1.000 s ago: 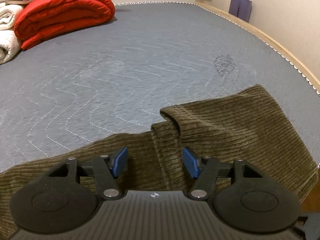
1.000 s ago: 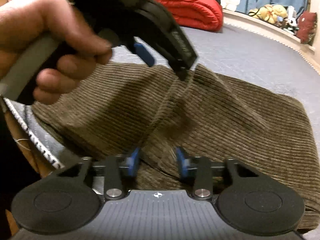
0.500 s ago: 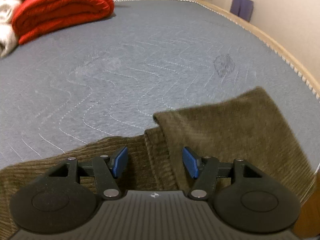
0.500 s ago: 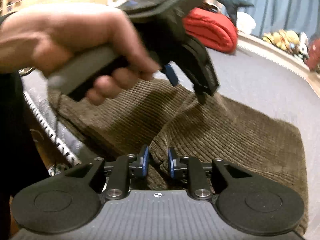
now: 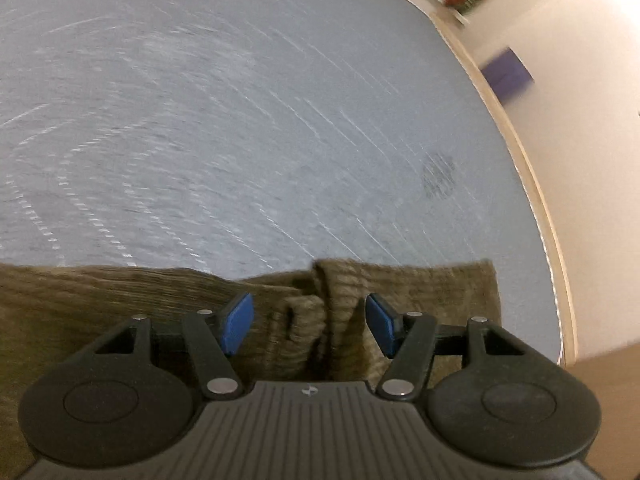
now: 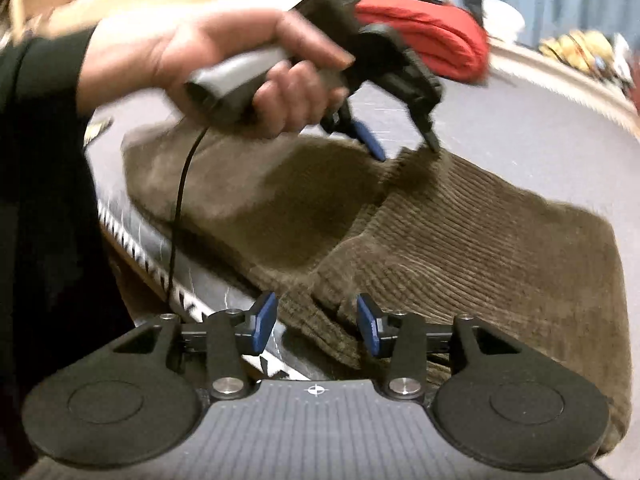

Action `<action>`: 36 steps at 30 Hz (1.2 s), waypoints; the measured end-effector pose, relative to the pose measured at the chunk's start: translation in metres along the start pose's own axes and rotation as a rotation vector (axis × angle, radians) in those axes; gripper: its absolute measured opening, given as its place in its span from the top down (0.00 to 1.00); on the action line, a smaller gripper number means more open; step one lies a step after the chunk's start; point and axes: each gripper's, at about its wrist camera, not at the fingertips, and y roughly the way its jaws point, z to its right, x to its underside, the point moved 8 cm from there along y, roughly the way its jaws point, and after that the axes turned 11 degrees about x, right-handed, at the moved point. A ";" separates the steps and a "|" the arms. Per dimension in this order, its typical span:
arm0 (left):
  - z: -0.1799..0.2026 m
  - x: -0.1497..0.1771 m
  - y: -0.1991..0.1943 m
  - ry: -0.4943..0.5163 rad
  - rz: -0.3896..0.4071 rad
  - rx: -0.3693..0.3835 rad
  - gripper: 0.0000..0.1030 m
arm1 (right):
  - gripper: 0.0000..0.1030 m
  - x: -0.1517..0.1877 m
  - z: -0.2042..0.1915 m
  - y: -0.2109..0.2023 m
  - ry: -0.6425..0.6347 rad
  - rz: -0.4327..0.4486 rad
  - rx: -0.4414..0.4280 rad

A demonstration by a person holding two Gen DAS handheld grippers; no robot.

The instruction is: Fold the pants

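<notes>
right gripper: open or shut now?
Open. In its own wrist view the right gripper shows a wide gap between its blue pads, straddling a ridge of the pants without pinching it.

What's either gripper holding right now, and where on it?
Nothing. The left tongs and right tongs both stand open over the pants, fold ridges between the pads, not clamped.

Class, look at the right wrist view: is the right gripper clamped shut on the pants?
No: the right gripper stands open, its blue pads apart either side of a fold of the brown corduroy pants.
</notes>
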 end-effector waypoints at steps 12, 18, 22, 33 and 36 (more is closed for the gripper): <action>0.014 -0.006 -0.044 0.304 0.101 -0.124 0.81 | 0.44 -0.010 0.058 -0.020 0.290 0.067 0.219; -0.021 -0.012 -0.053 0.228 0.130 -0.205 0.69 | 0.29 0.012 0.131 -0.034 0.508 0.047 0.559; -0.002 -0.015 -0.073 0.308 0.203 -0.224 0.54 | 0.28 0.043 0.167 -0.024 0.670 -0.069 0.639; 0.023 0.020 -0.074 0.394 0.160 -0.148 0.46 | 0.25 0.078 0.186 -0.007 0.912 -0.149 0.551; 0.035 0.036 -0.067 0.444 0.125 -0.111 0.46 | 0.25 0.081 0.188 -0.008 0.934 -0.143 0.546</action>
